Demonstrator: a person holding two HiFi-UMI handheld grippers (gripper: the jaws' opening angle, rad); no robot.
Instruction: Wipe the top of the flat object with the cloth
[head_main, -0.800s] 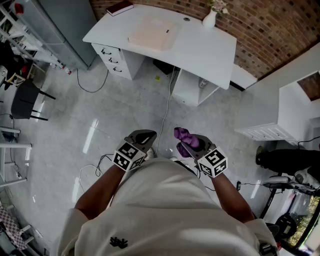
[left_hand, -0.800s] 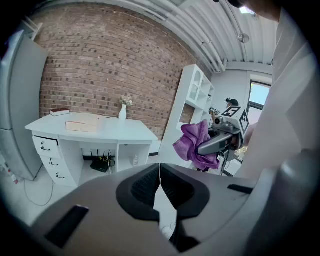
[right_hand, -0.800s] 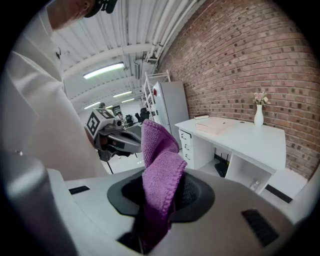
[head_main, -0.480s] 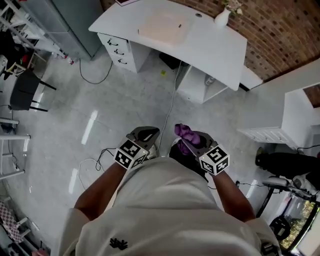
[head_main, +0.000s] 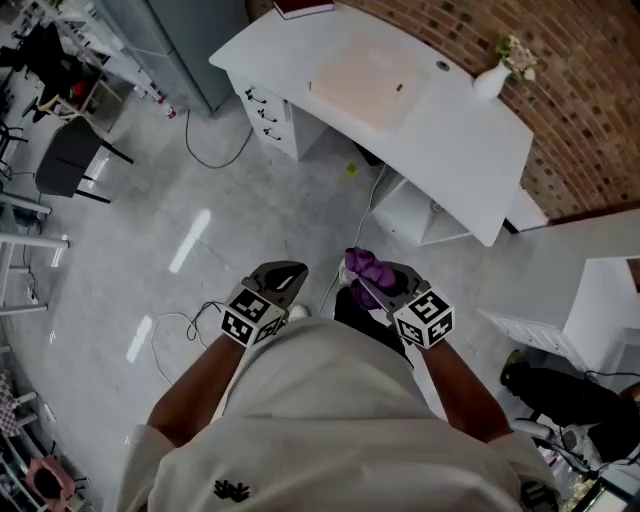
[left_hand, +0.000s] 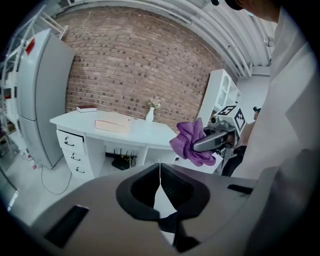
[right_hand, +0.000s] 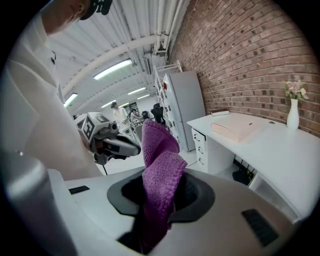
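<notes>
The right gripper (right_hand: 161, 192) is clamped on a purple cloth (right_hand: 159, 160), whose folds stand up out of the jaws. The left gripper (left_hand: 159, 175) has its jaws pressed together, nothing between them. Both are held close in front of the person's body, above the grey floor and well apart from the white desk (head_main: 450, 140) by the brick wall. The flat object (head_main: 368, 85) — pale pink — lies on the desk top, between a dark red book (head_main: 303, 8) and a white vase (head_main: 490, 80).
</notes>
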